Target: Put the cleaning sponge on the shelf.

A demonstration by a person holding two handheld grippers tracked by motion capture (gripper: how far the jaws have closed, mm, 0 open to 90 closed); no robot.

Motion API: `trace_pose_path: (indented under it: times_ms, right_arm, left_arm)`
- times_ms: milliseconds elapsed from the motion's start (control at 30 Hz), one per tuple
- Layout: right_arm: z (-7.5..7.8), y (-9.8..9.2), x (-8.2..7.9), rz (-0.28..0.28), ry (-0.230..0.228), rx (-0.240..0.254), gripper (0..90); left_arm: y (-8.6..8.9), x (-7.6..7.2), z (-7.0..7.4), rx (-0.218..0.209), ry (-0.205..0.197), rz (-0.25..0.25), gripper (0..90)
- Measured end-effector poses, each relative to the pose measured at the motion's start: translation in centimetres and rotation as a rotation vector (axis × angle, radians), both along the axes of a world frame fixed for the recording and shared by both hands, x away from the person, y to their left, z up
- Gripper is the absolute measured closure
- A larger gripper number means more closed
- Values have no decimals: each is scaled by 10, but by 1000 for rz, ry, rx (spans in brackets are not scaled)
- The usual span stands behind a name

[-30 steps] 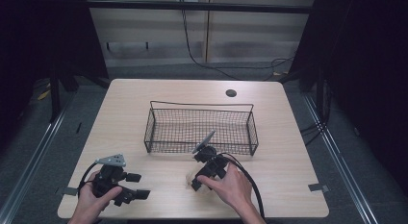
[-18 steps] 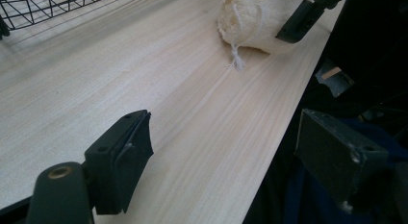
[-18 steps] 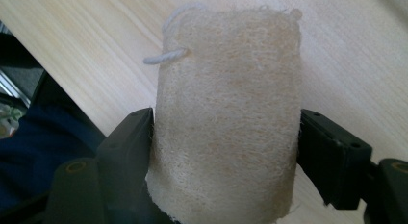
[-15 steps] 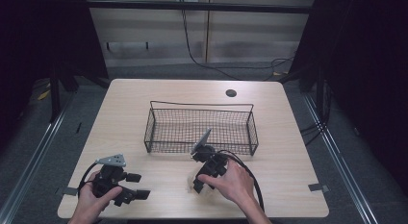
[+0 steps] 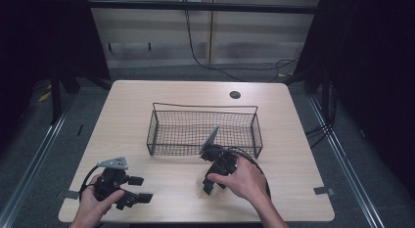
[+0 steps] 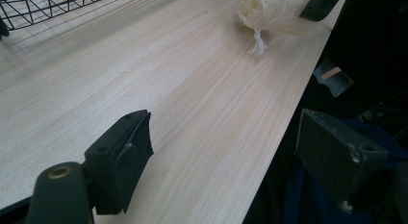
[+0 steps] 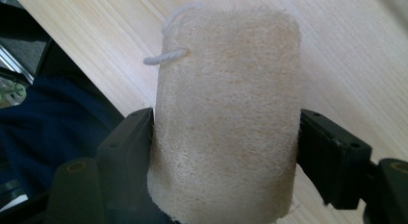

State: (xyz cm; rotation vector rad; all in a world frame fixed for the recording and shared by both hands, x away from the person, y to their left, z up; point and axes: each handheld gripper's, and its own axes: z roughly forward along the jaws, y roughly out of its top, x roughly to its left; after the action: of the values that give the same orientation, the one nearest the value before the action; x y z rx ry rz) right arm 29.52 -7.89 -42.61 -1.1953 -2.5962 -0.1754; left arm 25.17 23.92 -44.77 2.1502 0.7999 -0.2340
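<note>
A pale, fibrous loofah sponge [image 7: 226,118] with a white string loop stands between the jaws of my right gripper [image 7: 226,156], which press on both its sides. In the high view my right gripper [image 5: 208,185] is low over the table just in front of the wire basket [image 5: 205,106], tips pointing toward the person, with the loofah [image 5: 199,181] a pale patch at its tips. My left gripper [image 5: 141,189] rests at the front left of the table, jaws wide apart. In its own view my left gripper [image 6: 231,152] is open over the table edge, and the loofah [image 6: 269,12] lies ahead.
The black wire basket [image 6: 43,7] stands mid-table with nothing visible in it. A round cable hole [image 5: 235,95] is near the far edge. A black cable [image 5: 259,164] loops beside the right hand. The wooden table [image 5: 303,140] ends close under both grippers.
The right hand has shifted only slightly in front of the basket, with its grey plate tilting a little. The left gripper has not moved.
</note>
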Motion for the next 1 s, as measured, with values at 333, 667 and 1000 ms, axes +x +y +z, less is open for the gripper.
trace_pose_path:
  times_ms: [333,667,1000]
  right_arm:
    - [13,-2,2,24,1,-11,248]
    - [24,-2,4,44,7,-10,248]
    - [41,-2,8,68,-10,-25,247]
  left_arm:
    - [0,0,0,-2,2,3,197]
    - [0,0,0,-1,0,0,197]
    - [0,0,0,-2,1,-2,197]
